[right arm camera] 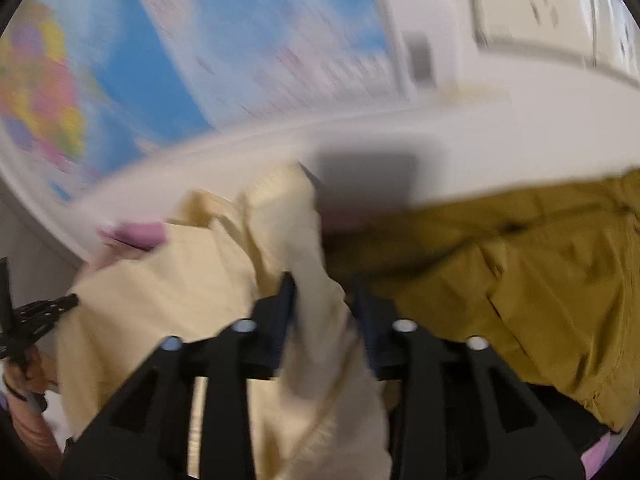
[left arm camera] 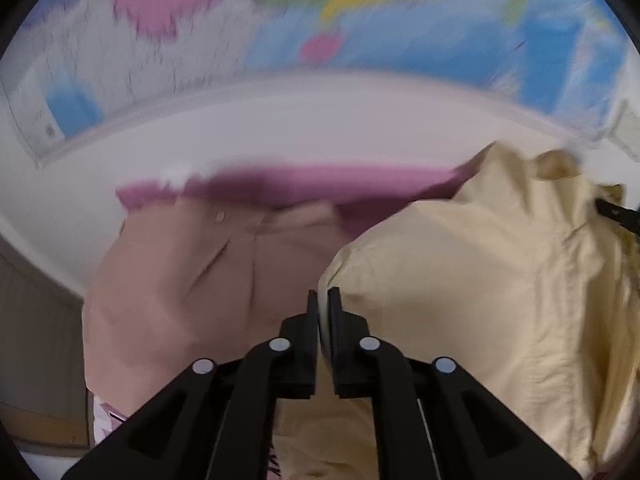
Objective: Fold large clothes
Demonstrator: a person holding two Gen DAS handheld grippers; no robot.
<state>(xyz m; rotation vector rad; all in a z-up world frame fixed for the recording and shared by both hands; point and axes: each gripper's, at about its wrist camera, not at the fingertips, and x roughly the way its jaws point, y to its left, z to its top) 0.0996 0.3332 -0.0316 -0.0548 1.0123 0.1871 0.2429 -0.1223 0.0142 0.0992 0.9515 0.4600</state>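
Observation:
A cream garment hangs bunched in the air between both grippers. My left gripper is shut on its edge at lower centre of the left wrist view. In the right wrist view the same cream garment runs between the fingers of my right gripper; the jaws stand partly apart around a thick fold and grip it. The left gripper's tip shows at the far left of that view, on the cloth's edge. Both views are motion-blurred.
A dusty-pink shirt and a magenta garment lie on the white table. A mustard-yellow garment lies at right. A coloured world map hangs on the wall behind the table.

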